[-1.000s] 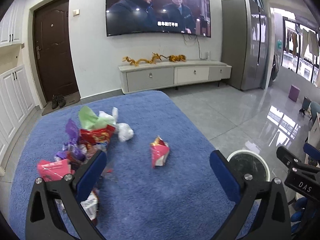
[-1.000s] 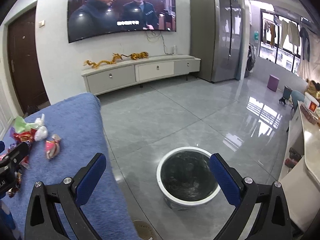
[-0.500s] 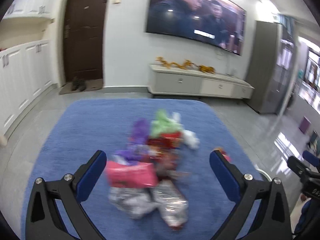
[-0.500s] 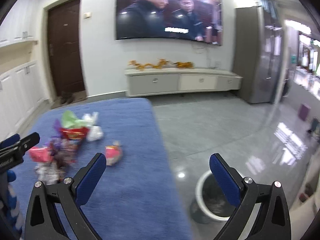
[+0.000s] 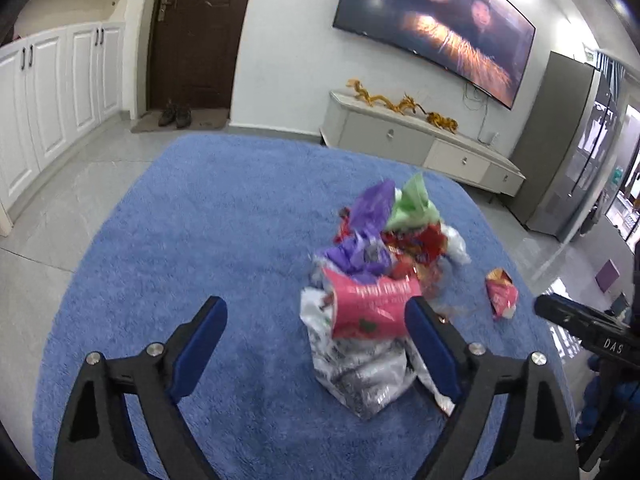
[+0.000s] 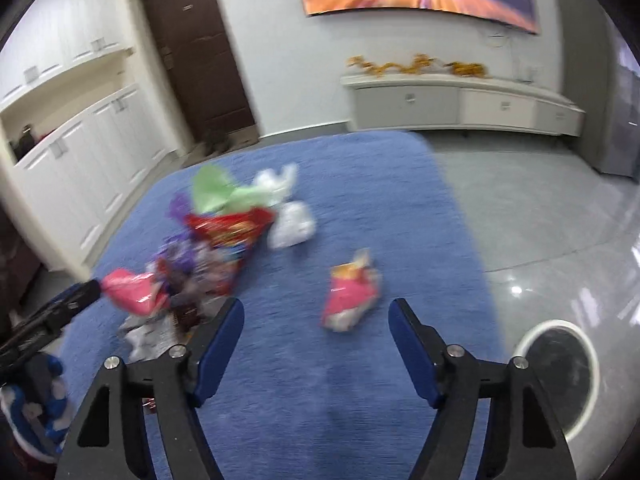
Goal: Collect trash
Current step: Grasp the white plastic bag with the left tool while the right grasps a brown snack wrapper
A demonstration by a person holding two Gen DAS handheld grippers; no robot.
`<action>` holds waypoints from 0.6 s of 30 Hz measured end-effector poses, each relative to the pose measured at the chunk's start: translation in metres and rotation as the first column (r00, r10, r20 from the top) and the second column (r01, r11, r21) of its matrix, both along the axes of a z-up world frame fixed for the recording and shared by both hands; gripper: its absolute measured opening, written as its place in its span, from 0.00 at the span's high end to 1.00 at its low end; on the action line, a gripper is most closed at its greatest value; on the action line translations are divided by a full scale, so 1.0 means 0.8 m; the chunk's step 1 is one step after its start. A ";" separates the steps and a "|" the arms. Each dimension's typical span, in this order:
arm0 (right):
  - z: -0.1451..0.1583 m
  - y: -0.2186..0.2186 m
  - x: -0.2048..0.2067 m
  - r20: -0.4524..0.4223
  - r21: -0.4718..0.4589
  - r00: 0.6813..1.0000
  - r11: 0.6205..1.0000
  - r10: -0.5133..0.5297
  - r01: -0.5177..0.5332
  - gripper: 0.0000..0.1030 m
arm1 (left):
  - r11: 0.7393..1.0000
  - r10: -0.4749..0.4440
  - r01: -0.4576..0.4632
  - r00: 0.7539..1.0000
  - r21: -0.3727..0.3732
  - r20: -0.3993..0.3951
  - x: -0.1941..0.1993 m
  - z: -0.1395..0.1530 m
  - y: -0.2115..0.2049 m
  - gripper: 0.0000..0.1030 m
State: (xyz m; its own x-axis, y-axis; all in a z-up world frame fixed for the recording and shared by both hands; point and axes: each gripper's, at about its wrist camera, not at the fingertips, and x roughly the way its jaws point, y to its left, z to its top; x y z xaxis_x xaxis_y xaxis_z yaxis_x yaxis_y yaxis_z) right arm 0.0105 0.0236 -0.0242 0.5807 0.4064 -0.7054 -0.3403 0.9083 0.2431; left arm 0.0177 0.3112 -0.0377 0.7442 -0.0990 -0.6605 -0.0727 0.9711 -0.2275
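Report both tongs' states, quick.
Left tongs: open and closing, nothing gripped, pink wrapper just ahead.
Right tongs: open and closing, empty, small pink packet ahead.

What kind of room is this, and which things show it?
Most likely a home living room: a wall-mounted television above a low media cabinet, a blue rug on the tiled floor, and an entrance door.

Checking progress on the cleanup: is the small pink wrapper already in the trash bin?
No, the small pink wrapper lies on the blue rug, apart from the trash bin.
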 end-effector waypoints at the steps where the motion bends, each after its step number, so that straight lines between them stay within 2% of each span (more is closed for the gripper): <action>1: -0.005 0.009 0.000 -0.018 0.015 0.999 0.999 0.040 -0.039 0.32 | 1.000 -0.013 0.012 1.000 -0.009 -0.017 -0.002 -0.006 -0.002 0.17; 3: -0.015 0.028 -0.004 -0.056 0.055 0.991 0.992 0.120 -0.117 0.42 | 0.999 -0.041 0.040 0.997 -0.018 -0.061 -0.003 -0.016 -0.013 0.26; 4: -0.021 0.038 -0.006 -0.076 0.080 0.984 0.984 0.162 -0.156 0.43 | 0.999 -0.052 0.050 0.995 -0.019 -0.080 -0.003 -0.022 -0.017 0.28; 9: -0.046 0.076 -0.010 -0.146 0.155 0.946 0.952 0.288 -0.265 0.53 | 0.997 -0.066 0.062 0.992 -0.038 -0.111 -0.011 -0.037 -0.016 0.28; 11: -0.050 0.084 -0.007 -0.157 0.163 0.938 0.945 0.310 -0.284 0.61 | 0.997 -0.069 0.064 0.991 -0.043 -0.117 -0.011 -0.037 -0.015 0.29; 13: -0.055 0.089 -0.007 -0.168 0.179 0.930 0.937 0.328 -0.299 0.74 | 0.996 -0.075 0.070 0.990 -0.047 -0.121 -0.011 -0.038 -0.014 0.29; 14: -0.057 0.090 -0.008 -0.171 0.182 0.929 0.937 0.329 -0.299 0.85 | 0.995 -0.084 0.078 0.989 -0.059 -0.124 -0.010 -0.038 -0.015 0.29; 18: -0.054 0.077 -0.014 -0.156 0.205 0.932 0.934 0.326 -0.292 0.89 | 0.991 -0.114 0.103 0.985 -0.085 -0.127 0.000 -0.036 -0.021 0.29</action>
